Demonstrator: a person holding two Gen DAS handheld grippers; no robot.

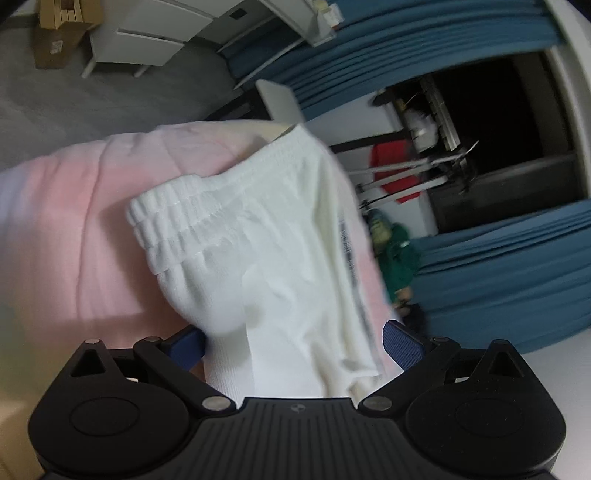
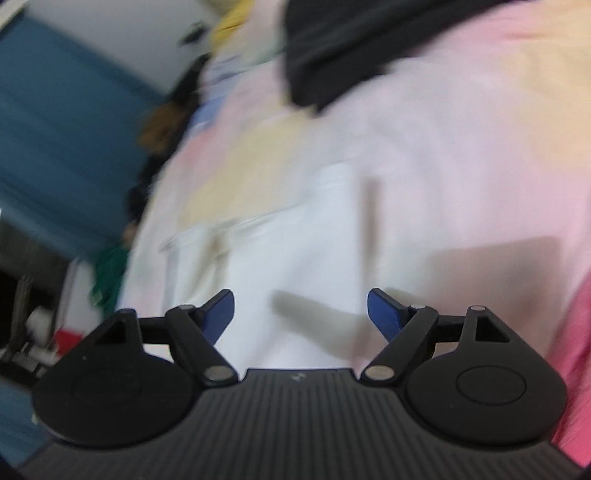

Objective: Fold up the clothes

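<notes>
A white garment (image 1: 258, 236) with a ribbed elastic waistband lies bunched on the pink bedcover (image 1: 74, 229). Its lower part runs between the blue pads (image 1: 402, 343) of my left gripper (image 1: 293, 345), whose jaws stand wide apart, open. The left pad (image 1: 184, 349) is partly behind the cloth. In the blurred right wrist view, my right gripper (image 2: 301, 314) hovers open over a flat white garment (image 2: 295, 251), with nothing between its fingers. That white cloth rests on the pink and yellow bedcover (image 2: 461, 166).
A black garment (image 2: 351, 48) lies at the far end of the bed and a bright pink one (image 2: 576, 350) at the right edge. Blue curtains (image 1: 498, 277), a green toy (image 1: 399, 251), a cardboard box (image 1: 55, 33) and a white cabinet (image 1: 147, 33) stand beyond the bed.
</notes>
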